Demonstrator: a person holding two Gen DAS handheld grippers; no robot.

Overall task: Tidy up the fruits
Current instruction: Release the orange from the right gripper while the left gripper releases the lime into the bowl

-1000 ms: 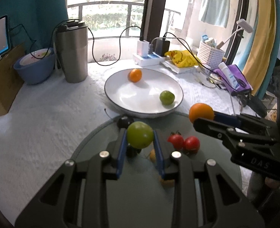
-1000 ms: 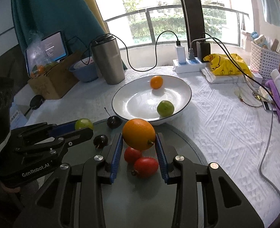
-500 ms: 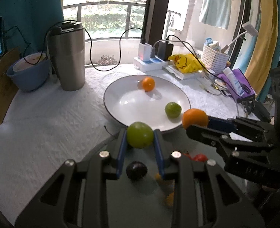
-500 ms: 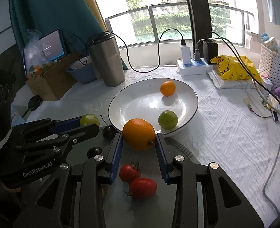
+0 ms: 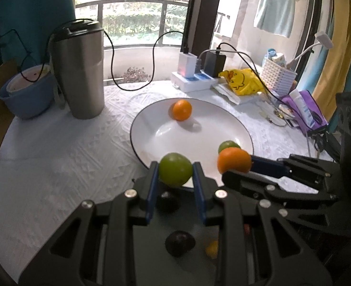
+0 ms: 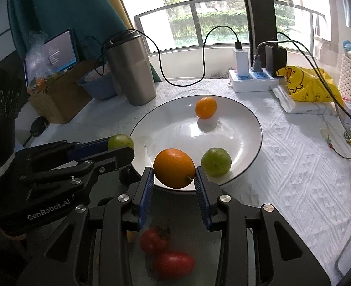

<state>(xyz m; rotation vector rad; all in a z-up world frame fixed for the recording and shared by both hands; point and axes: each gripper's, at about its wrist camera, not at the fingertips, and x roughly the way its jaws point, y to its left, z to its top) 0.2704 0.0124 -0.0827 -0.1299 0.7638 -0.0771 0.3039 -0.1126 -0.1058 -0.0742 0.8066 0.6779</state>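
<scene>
Both grippers moved up to the white plate [image 6: 254, 128], left gripper [image 5: 175, 175] jaws clamping green fruit [image 5: 175, 169], right gripper [image 6: 174, 178] jaws clamping orange [image 6: 174, 168], plate just ahead of both.

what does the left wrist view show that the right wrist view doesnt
Only the left wrist view shows a dark plum lying under the left gripper, a desk lamp and a hanging towel.

Only the right wrist view shows two red tomatoes under the right gripper, and a lit tablet behind a cardboard box.

Both show the white plate holding a small orange and a green fruit, the steel tumbler, the left gripper clamping a green fruit and the right clamping an orange.
</scene>
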